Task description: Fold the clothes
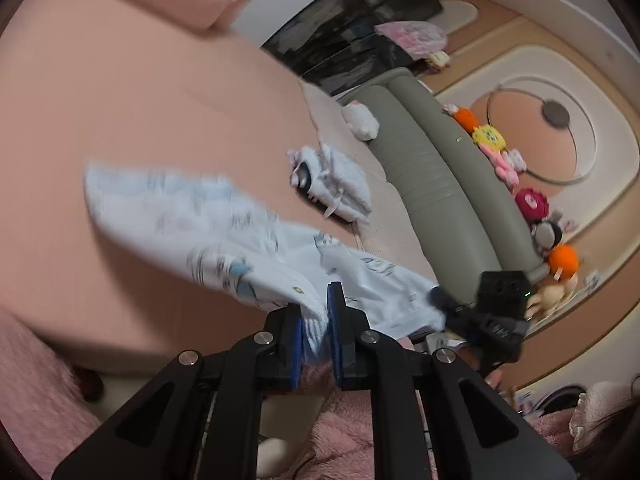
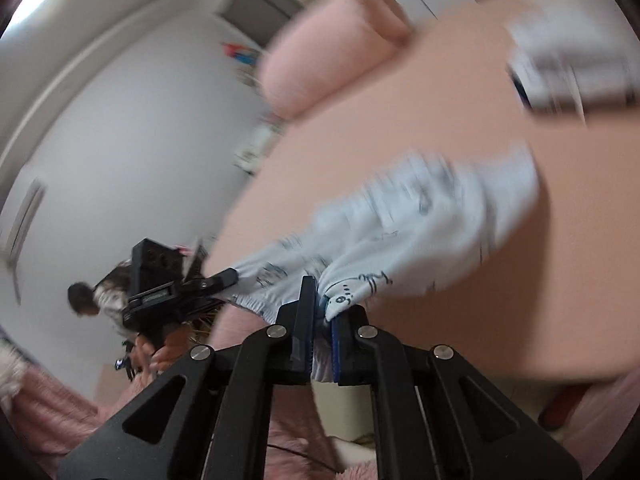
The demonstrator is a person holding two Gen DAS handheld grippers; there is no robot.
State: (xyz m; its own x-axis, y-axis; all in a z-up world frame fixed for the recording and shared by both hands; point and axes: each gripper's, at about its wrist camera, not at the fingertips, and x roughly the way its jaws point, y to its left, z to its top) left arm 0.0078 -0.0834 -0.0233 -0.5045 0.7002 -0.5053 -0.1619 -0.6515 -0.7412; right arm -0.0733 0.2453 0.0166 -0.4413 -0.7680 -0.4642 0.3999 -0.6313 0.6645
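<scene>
You are gripping the pale printed garment [image 1: 224, 236] by its elastic edge with both tools. The left gripper [image 1: 314, 332] is pinching a bunched fold of that edge between its blue pads, jaws nearly together on the cloth. The right gripper [image 2: 322, 320] is clamping the same edge further along, its jaws likewise narrow on fabric. From each gripper the garment is trailing forward and away, its far end blurred above the pink bed sheet [image 1: 140, 112].

Judgement: you are carrying out the lift-and-spread step; no fold is visible yet.

The next move calls for drawing the held edge taut between your two grippers and laying the garment flat on the sheet ahead, clear of the folded white clothes [image 1: 340, 184] lying beyond the garment, near the grey headboard [image 1: 424, 168].
</scene>
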